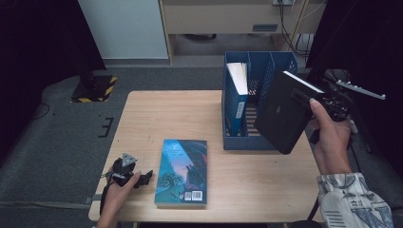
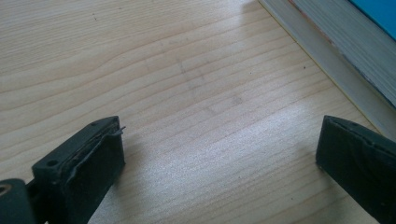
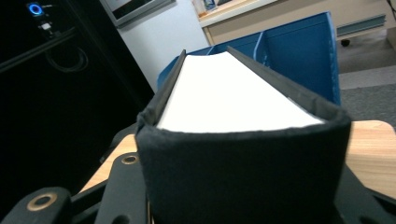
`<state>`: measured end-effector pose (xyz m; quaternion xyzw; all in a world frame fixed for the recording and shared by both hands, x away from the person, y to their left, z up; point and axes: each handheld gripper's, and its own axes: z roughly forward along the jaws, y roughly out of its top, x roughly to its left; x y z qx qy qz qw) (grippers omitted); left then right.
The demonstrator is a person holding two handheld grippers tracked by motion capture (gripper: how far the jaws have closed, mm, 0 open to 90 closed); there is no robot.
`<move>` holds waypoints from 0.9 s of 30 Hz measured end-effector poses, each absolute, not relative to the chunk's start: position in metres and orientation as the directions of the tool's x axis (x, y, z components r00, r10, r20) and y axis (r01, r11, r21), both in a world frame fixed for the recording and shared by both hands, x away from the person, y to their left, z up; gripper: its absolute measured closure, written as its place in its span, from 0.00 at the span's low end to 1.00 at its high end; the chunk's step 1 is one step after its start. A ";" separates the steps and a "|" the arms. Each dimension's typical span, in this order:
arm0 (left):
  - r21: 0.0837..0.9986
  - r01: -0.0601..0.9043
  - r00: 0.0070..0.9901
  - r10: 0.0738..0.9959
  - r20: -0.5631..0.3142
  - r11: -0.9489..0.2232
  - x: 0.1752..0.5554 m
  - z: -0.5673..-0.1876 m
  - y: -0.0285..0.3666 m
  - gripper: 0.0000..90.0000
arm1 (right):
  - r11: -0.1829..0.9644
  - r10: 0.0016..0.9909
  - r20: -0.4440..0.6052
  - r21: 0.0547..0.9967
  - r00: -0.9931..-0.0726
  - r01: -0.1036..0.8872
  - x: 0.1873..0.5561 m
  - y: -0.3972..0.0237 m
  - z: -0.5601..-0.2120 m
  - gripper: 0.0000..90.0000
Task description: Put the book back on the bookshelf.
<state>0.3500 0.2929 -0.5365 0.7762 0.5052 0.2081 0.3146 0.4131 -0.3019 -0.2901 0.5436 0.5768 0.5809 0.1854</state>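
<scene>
Holding position at the lower left of the high view, my left gripper (image 1: 142, 178) rests on the wooden table (image 1: 157, 114) just left of the teal-covered book (image 1: 182, 172), which lies flat near the table's front edge. In the left gripper view its jaws stand spread wide, nothing between them but bare wood; the page edge of that book (image 2: 336, 42) runs across the upper right corner of that frame, apart from the jaw on that side.

At the right of the high view, my right hand (image 1: 330, 137) carries the right gripper (image 1: 309, 92), which pinches the black book (image 1: 284, 114) by one end. The book hangs tilted in the air, its lower corner over the table in front of the blue file rack (image 1: 259, 64) and its body overlapping the rack's front right part in the frame. In the right gripper view the black book (image 3: 243, 93) sits clamped between both jaws, spine toward the camera, white page block facing up, the rack (image 3: 303, 46) behind it.

Farther back, the rack stands on the right half of the table. A blue-covered volume (image 1: 236, 97) stands upright in its left compartment. Whether the black book touches the rack, I cannot confirm from this angle.
</scene>
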 end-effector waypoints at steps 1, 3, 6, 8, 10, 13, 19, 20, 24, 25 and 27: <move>0.699 0.653 0.403 0.915 0.005 -0.292 0.350 -0.536 0.293 0.00 | -0.269 0.845 0.418 0.871 -0.333 0.411 0.415 -0.303 -0.290 0.58; 0.698 0.654 0.404 0.915 0.004 -0.292 0.350 -0.536 0.293 0.00 | -0.267 0.851 0.414 0.871 -0.324 0.412 0.417 -0.306 -0.290 0.59; 0.698 0.653 0.405 0.915 0.006 -0.293 0.350 -0.537 0.293 0.00 | -0.268 0.859 0.410 0.870 -0.306 0.413 0.420 -0.312 -0.290 0.58; 0.698 0.653 0.405 0.915 0.006 -0.294 0.350 -0.537 0.293 0.00 | -0.261 0.870 0.397 0.875 -0.294 0.409 0.421 -0.317 -0.290 0.58; 0.698 0.653 0.405 0.914 0.006 -0.294 0.350 -0.537 0.292 0.00 | -0.259 0.876 0.391 0.876 -0.283 0.408 0.423 -0.321 -0.291 0.58; 0.698 0.653 0.405 0.914 0.006 -0.294 0.350 -0.537 0.292 0.00 | -0.261 0.885 0.385 0.876 -0.262 0.405 0.426 -0.328 -0.293 0.58; 0.697 0.652 0.409 0.913 0.007 -0.298 0.351 -0.536 0.292 0.00 | -0.234 0.914 0.340 0.887 -0.221 0.398 0.440 -0.337 -0.296 0.58; 0.697 0.652 0.410 0.912 0.008 -0.300 0.351 -0.536 0.292 0.00 | -0.234 0.916 0.338 0.888 -0.215 0.397 0.442 -0.338 -0.297 0.59; 0.697 0.651 0.411 0.912 0.008 -0.300 0.351 -0.537 0.292 0.00 | -0.238 0.922 0.336 0.885 -0.194 0.400 0.454 -0.339 -0.301 0.59; 0.697 0.651 0.411 0.912 0.009 -0.300 0.351 -0.537 0.292 0.00 | -0.234 0.925 0.329 0.886 -0.188 0.401 0.458 -0.338 -0.302 0.59; 0.697 0.651 0.412 0.911 0.009 -0.301 0.351 -0.537 0.292 0.00 | -0.228 0.931 0.319 0.888 -0.178 0.400 0.465 -0.338 -0.305 0.59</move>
